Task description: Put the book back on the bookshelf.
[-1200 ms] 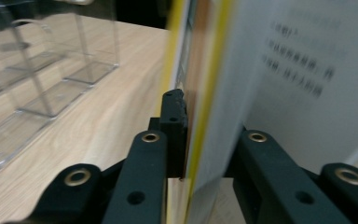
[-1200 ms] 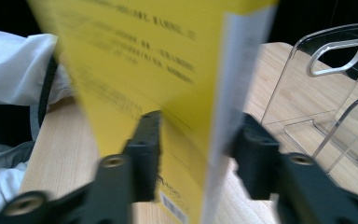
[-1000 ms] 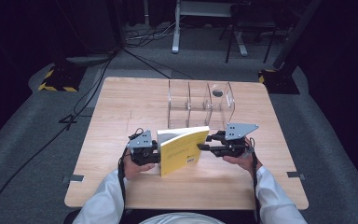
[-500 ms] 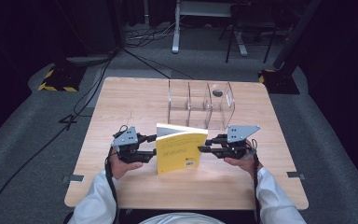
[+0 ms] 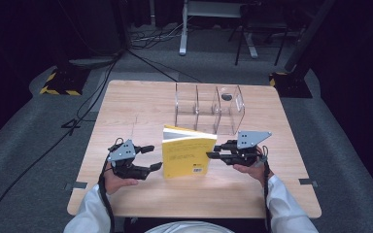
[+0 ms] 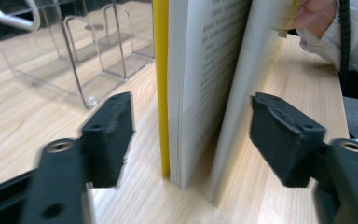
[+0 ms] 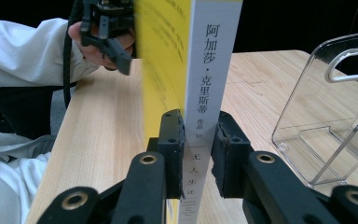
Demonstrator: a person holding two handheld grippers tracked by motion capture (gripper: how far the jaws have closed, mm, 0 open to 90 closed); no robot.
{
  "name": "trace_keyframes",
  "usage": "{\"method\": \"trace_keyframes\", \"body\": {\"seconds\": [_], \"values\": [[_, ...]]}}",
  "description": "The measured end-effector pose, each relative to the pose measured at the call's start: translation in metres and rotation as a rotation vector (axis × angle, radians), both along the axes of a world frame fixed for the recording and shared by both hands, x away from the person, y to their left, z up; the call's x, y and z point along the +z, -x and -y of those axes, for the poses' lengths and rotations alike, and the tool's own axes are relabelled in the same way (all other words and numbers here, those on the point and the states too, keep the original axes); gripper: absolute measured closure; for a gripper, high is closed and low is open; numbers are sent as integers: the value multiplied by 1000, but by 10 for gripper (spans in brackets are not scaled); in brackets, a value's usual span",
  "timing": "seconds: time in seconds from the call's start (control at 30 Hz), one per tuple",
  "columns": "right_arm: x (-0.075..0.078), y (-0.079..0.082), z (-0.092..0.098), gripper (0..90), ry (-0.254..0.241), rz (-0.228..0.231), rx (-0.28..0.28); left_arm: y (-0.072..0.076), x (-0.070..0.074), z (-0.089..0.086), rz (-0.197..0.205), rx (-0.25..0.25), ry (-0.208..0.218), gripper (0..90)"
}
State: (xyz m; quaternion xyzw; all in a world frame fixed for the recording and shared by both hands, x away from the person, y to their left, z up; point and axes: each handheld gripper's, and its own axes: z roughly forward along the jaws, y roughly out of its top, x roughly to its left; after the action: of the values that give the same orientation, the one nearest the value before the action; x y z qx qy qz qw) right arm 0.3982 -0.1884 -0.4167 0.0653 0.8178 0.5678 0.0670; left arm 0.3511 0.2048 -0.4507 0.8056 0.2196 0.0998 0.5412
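The yellow book (image 5: 187, 156) is standing upright on the wooden worktop (image 5: 126, 111), just in front of the clear divided organizer (image 5: 209, 108). The right gripper (image 5: 212, 152) is pinching it by the spine, jaws pressing on either side of the white spine with its printed characters. The left gripper (image 5: 151, 158) is sitting at the book's opposite edge, its jaws having just been opening; they are now standing wide, with the page edges between them but untouched.
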Motion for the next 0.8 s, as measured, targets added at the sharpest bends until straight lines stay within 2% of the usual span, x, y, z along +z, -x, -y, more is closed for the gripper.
{"method": "trace_keyframes", "body": {"seconds": [0.17,0.27,0.3,0.33,0.5,0.53,0.57,0.63,0.67,0.7,0.73,0.8], "values": [[-1,-1,0,759,-5,-1,-1,-1,-8,14,10,22,-56,213],[-1,0,0,759,-5,-1,1,-13,-12,24,-1,32,-59,194],[-1,0,0,759,-5,-1,1,-13,-12,24,-1,32,-59,191],[-1,1,0,759,-5,1,-1,-18,-12,29,-1,26,-49,190],[-1,3,0,759,-5,2,6,-23,-10,36,13,44,-29,193],[-1,5,0,759,-4,5,16,-26,-10,38,20,58,-15,193],[-1,6,0,759,-1,11,20,-29,-8,38,18,50,9,196],[0,9,0,759,6,21,26,-32,-7,41,12,27,46,247],[0,11,-1,757,11,26,23,-32,-7,41,12,27,46,293],[1,12,-1,753,15,32,21,-34,-6,45,18,-15,57,373],[1,13,-1,746,19,39,14,-35,-6,48,28,-14,54,424],[1,15,-2,721,26,42,19,-38,-6,53,34,-15,45,427]]}}
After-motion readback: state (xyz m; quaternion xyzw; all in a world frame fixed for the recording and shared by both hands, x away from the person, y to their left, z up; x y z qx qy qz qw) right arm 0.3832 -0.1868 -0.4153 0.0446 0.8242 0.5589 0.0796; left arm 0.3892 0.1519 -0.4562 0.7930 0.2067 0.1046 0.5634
